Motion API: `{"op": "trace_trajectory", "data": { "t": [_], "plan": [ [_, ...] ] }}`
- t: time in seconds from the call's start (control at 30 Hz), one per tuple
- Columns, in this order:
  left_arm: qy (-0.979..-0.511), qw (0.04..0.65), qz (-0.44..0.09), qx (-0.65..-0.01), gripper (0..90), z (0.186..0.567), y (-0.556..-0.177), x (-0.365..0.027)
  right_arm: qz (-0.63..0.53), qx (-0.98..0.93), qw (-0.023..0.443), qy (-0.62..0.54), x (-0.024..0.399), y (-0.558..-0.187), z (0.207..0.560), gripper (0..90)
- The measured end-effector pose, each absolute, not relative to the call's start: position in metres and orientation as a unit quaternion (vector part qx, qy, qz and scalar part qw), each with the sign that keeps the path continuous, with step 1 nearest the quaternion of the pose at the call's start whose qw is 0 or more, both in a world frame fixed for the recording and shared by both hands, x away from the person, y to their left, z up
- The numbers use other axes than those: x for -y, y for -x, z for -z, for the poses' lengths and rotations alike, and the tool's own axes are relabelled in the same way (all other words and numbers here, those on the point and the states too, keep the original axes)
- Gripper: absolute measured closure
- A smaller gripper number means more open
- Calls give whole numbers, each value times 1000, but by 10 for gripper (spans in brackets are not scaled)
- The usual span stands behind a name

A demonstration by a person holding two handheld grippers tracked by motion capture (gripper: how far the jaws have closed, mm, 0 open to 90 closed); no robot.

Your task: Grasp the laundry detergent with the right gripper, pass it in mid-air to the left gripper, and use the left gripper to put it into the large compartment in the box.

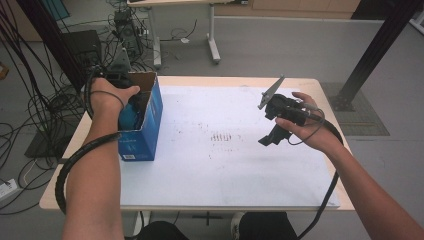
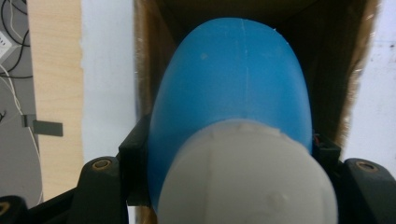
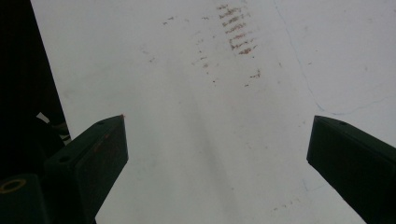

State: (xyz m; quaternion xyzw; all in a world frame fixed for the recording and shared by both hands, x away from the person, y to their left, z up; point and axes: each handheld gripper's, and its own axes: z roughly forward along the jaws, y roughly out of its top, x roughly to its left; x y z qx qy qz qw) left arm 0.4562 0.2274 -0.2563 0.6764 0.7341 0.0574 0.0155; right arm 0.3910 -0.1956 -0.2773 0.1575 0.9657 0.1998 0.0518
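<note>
left gripper: jaws clamped on both sides of the blue bottle, its white cap nearest the camera
blue bottle: inside the open blue box, at the table's left edge
right gripper: jaws wide apart, holding nothing, above the white mat

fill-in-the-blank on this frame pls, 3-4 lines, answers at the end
The left gripper is shut on a blue plastic bottle with a ____ cap.
That bottle is being lowered into an open blue ____ box.
The right gripper hangs over the white table with its jaws ____.
Between the right gripper's jaws there is ____.

Missing words: white; cardboard; open; nothing
</note>
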Motion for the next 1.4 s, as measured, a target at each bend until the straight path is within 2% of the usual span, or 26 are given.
{"op": "trace_trajectory", "data": {
  "t": [0.4,1.4],
  "plan": [
    [-687,20,-55,-724,370,280,-456,-224,-195,-967,46,-160,192,-395,284,50],
    [-683,16,-54,-729,366,281,-456,-224,-197,-963,52,-177,210,-401,281,51]
  ]
}}
